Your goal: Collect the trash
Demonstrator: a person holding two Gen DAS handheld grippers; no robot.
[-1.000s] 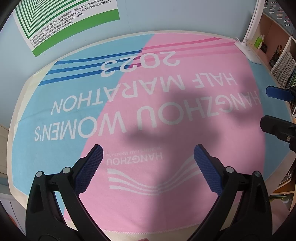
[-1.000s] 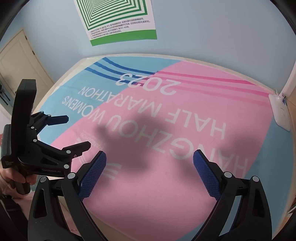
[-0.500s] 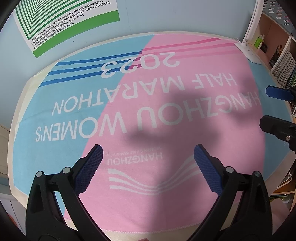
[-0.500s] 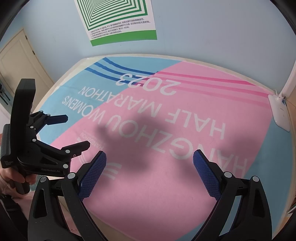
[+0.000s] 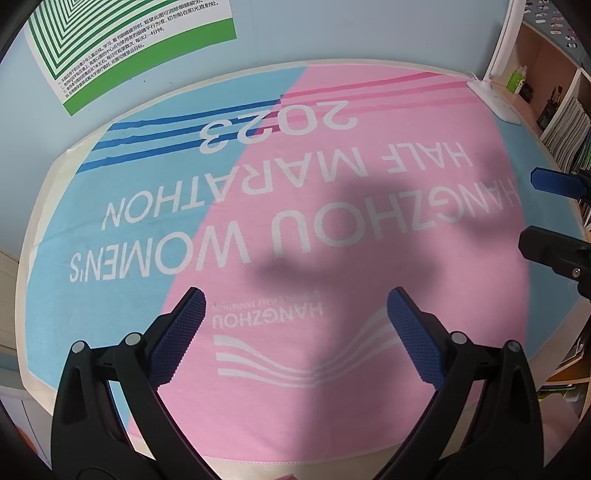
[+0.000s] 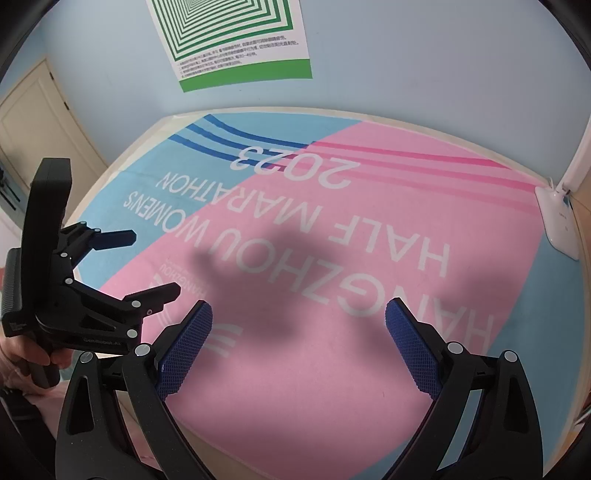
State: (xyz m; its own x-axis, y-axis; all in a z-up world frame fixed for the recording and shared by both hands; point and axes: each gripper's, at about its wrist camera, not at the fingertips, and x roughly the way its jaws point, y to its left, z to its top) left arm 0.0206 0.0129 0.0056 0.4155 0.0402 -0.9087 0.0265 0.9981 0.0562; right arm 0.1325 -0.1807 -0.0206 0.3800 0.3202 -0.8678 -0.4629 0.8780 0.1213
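Nothing has really shifted since the earlier frames, both our grippers hover where they were. From the left wrist view, our left gripper [image 5: 295,317] is spread wide, its knobbly blue rubber pads [image 5: 177,336] empty above the soft pink-and-blue marathon towel [image 5: 258,206]; the right tool's fingers peek in at the edge. From the right wrist view, our right gripper [image 6: 298,332] is splayed open too, gripping nothing, with a white lamp base [image 6: 559,221] and striped green poster [image 6: 236,33] behind. We can't spot any trash in either view.
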